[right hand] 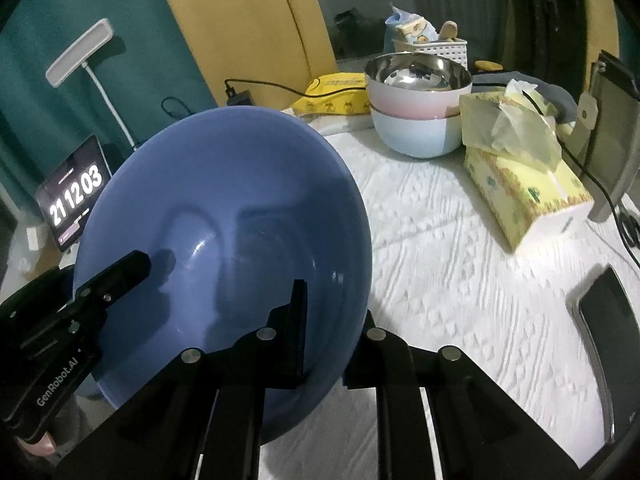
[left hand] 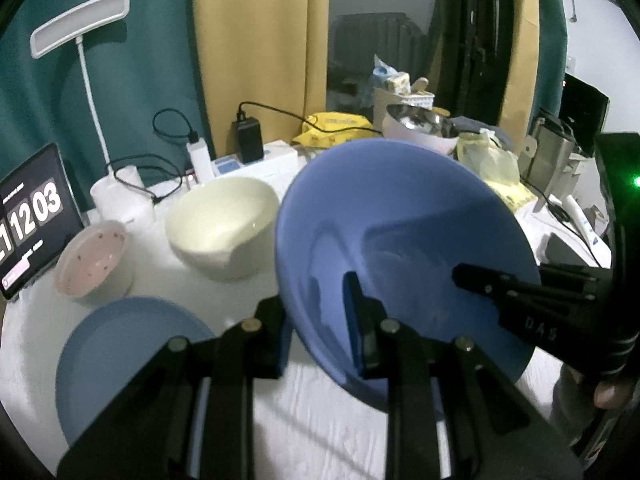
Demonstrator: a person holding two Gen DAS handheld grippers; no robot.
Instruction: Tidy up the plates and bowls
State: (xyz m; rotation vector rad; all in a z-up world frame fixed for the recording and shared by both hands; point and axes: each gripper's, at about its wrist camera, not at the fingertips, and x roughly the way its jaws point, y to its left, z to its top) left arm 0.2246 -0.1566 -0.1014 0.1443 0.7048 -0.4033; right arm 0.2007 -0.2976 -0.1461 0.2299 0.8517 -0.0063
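the left gripper (left hand: 320, 320) clamps the near rim of a big blue bowl (left hand: 400, 232), one finger inside, one outside, the bowl tilted up off the white tablecloth (left hand: 312, 412). the right gripper (left hand: 520, 300) pinches the bowl's rim from the right. a blue plate (left hand: 120, 352) lies at lower left, with a pink bowl (left hand: 92, 260) and a cream bowl (left hand: 224, 224) beyond it, and a tablet clock (left hand: 32, 216) at the far left

Blue bowl (left hand: 400, 232); cream bowl (left hand: 222, 226); speckled pink bowl (left hand: 90, 260); pale blue plate (left hand: 120, 344); white embossed tablecloth (right hand: 460, 260).
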